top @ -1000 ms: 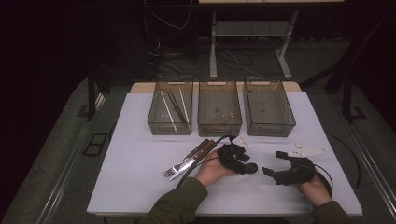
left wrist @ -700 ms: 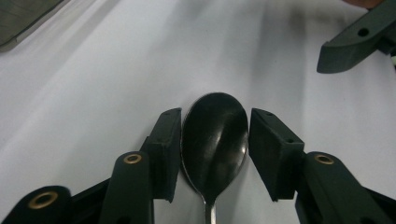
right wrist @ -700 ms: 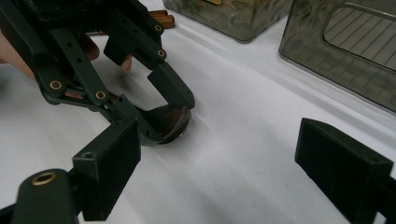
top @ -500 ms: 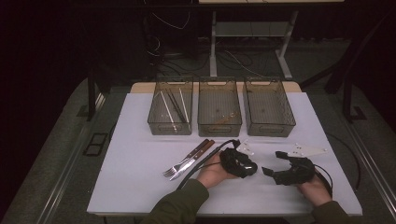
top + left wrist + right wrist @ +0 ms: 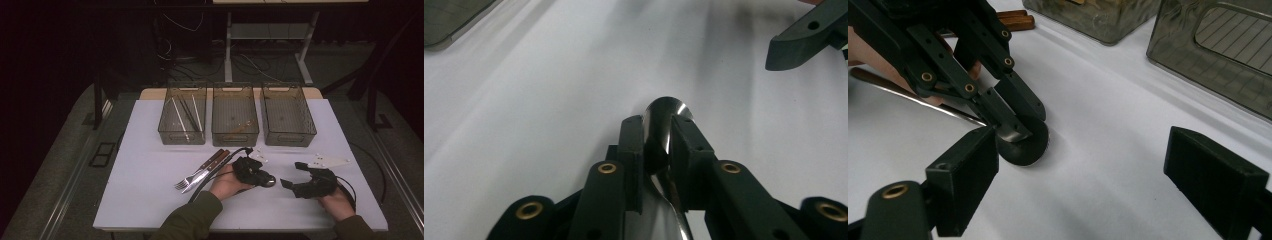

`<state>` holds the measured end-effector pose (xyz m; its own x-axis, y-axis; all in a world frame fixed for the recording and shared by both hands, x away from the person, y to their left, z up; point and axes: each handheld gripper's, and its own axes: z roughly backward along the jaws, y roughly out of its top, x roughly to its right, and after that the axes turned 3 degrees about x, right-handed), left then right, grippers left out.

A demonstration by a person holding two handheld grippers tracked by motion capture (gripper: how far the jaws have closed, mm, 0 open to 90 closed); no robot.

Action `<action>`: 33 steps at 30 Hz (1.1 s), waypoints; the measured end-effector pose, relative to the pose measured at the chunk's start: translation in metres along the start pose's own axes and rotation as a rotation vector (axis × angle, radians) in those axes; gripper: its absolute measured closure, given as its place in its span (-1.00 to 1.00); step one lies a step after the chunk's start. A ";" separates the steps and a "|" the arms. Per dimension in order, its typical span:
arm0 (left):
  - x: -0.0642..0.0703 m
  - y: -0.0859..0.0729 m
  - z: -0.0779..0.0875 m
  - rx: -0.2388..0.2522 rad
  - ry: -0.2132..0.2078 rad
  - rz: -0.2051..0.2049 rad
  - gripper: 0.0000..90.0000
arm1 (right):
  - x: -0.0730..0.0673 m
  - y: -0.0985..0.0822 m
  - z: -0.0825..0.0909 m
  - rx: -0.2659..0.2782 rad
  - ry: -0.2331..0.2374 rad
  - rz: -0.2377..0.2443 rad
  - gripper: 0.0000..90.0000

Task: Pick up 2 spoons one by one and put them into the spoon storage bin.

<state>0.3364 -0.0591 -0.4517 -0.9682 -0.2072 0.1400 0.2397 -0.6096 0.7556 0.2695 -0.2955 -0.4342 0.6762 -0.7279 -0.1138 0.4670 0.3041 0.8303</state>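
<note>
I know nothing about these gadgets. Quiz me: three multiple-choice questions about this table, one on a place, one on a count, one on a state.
1. Where do the fork and knife lie?
A. in a bin
B. on the table left of the left gripper
C. on the floor

2. How many clear bins stand in the row?
A. two
B. three
C. five

3. What is the left gripper doing?
A. gripping a spoon
B. gaping over nothing
C. lifting a bin

Answers: 1 B, the high view shows them there. 2 B, three stand side by side. 3 A, its jaws, just closing, clamp the spoon's neck.

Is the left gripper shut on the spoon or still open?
Shut: the left gripper has just been closing and pinches the spoon.
</note>
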 end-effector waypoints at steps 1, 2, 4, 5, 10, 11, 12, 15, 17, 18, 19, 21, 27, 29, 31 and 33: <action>0.000 0.000 0.001 0.010 -0.006 0.009 0.77 | 0.000 0.000 0.000 0.000 0.000 0.000 -0.68; -0.001 0.000 0.002 0.014 -0.016 0.013 0.81 | 0.000 0.000 0.000 0.000 0.000 0.000 -0.68; -0.003 0.000 0.004 0.030 -0.035 0.037 0.87 | 0.000 0.000 0.000 -0.001 -0.001 0.000 -0.68; -0.003 0.000 0.005 0.038 -0.046 0.039 0.90 | 0.000 0.000 0.000 0.000 0.000 0.000 -0.68; -0.002 0.000 0.007 0.043 -0.065 0.042 0.96 | 0.000 0.000 0.000 0.000 -0.001 0.000 -0.68; -0.002 0.000 0.007 0.043 -0.065 0.043 0.97 | 0.000 0.000 0.000 0.000 -0.001 0.000 -0.68; -0.002 0.001 0.007 0.044 -0.065 0.042 0.97 | 0.000 0.000 0.000 0.000 -0.001 0.001 -0.68; -0.002 0.001 0.007 0.044 -0.066 0.041 0.97 | 0.000 0.000 0.000 0.002 0.000 0.002 -0.68; -0.003 0.001 0.008 0.047 -0.063 0.051 0.97 | 0.000 0.000 0.000 0.003 -0.001 0.001 -0.68; -0.004 0.000 0.009 0.047 -0.065 0.056 0.97 | 0.000 0.000 0.000 0.004 -0.001 0.000 -0.68; -0.004 0.000 0.010 0.052 -0.064 0.058 0.97 | 0.000 0.000 0.000 0.005 -0.001 0.000 -0.68; -0.005 0.001 0.013 0.061 -0.061 0.064 0.97 | 0.000 0.000 0.000 0.005 -0.001 0.000 -0.68; -0.009 0.002 0.025 0.081 -0.035 0.082 0.97 | 0.000 0.000 0.001 0.005 -0.001 -0.001 -0.68; -0.010 0.002 0.030 0.088 -0.022 0.101 0.97 | 0.000 0.000 0.000 0.005 0.000 -0.001 -0.68; -0.013 0.002 0.036 0.101 -0.009 0.111 0.97 | 0.000 0.000 0.000 0.006 0.001 0.000 -0.68; -0.015 0.003 0.043 0.110 0.011 0.123 0.97 | 0.000 0.000 0.000 0.005 0.002 -0.002 -0.68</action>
<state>0.3481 -0.0247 -0.4243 -0.9310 -0.2840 0.2294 0.3469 -0.4920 0.7985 0.2691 -0.2956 -0.4341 0.6767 -0.7270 -0.1162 0.4651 0.2998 0.8329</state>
